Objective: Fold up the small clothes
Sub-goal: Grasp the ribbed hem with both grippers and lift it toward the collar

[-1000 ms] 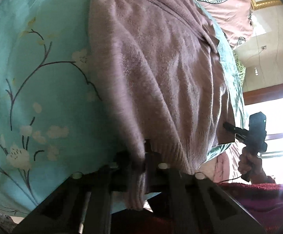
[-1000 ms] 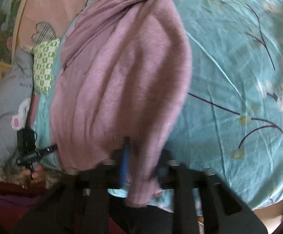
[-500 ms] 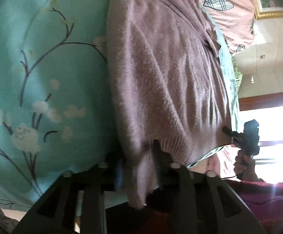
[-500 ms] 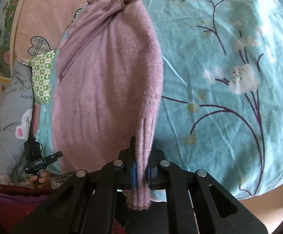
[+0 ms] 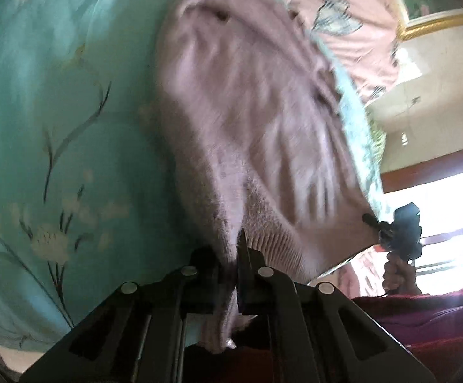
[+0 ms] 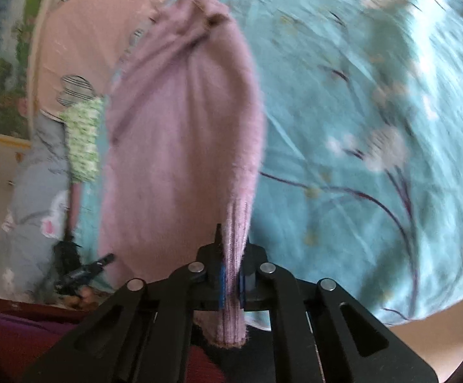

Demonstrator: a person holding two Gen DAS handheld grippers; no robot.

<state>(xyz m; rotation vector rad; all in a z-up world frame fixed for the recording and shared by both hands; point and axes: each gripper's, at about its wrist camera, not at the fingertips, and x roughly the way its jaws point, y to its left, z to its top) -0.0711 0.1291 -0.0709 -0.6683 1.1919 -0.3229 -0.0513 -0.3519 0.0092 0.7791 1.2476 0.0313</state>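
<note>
Left claw [image 5: 231,274] and right claw [image 6: 231,274] each clamp a ribbed hem corner of the mauve knitted sweater [image 5: 257,121], tensioning it above the bed [image 5: 56,95] for folding.

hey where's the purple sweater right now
The purple sweater lies stretched on the teal floral bedsheet in both wrist views, its ribbed hem pinched by the left gripper and right gripper, pink pillow beyond.

A teal floral bedsheet [image 6: 359,102], a pink pillow [image 6: 81,38], a window [image 5: 438,210].
</note>
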